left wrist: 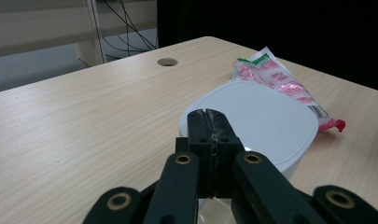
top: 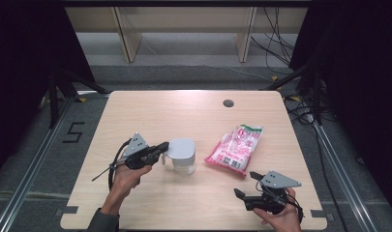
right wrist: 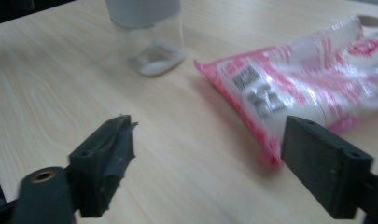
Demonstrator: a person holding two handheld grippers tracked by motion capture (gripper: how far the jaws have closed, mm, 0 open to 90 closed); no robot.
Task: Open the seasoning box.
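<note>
A clear container with a white lid stands in the middle of the table. My left gripper reaches it from the left, jaws pressed together. In the left gripper view my left gripper has its tips over the near rim of the lid, with nothing visible between them. A pink and white bag lies flat to the container's right. Near the front right edge, my right gripper stands open and holds nothing. In the right gripper view my right gripper faces the bag and the container.
A round cable hole sits in the tabletop at the back right. Cables lie on the floor beyond the table. Black frame legs stand at both sides.
</note>
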